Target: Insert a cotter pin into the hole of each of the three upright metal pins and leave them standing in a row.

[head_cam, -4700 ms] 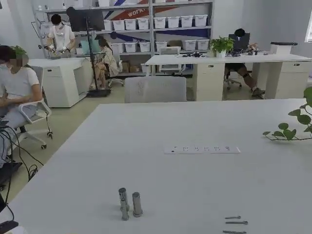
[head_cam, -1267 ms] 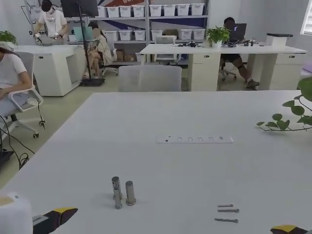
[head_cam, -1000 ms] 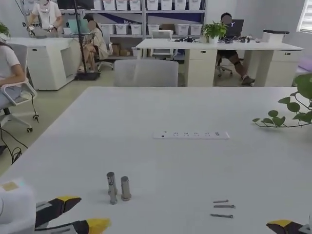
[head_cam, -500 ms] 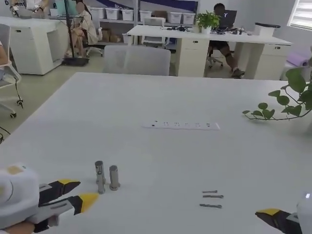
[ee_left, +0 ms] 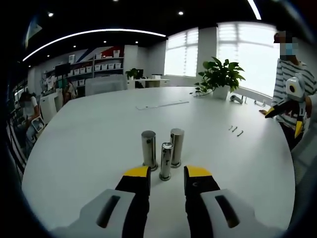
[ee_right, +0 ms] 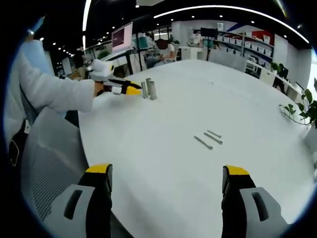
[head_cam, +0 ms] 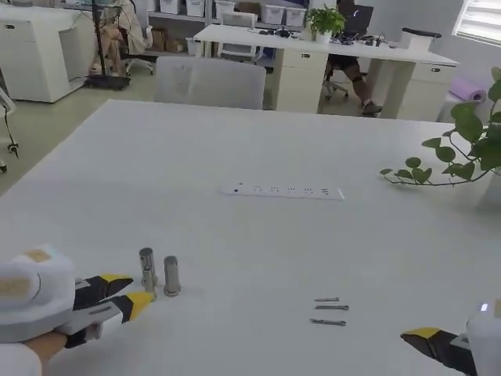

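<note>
White workbench top [head_cam: 329,141], nothing on it has shifted, but both your tools have come in over the last second. Left yellow-tipped gripper [ee_left: 167,173], jaws narrowly parted and empty, now sits just beside the three short upright silver metal pins [ee_left: 162,148], which stand clustered. Right yellow-tipped gripper [ee_right: 167,171], jaws wide and empty, faces the three thin cotter pins [ee_right: 208,138] lying flat. Nothing is inserted; looks like you're at the first pick.

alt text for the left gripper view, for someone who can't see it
The left gripper, its yellow-tipped fingers apart, points at three upright metal pins clustered just ahead on a white table. Three cotter pins lie farther off to the right, with the right gripper beyond them.
</note>
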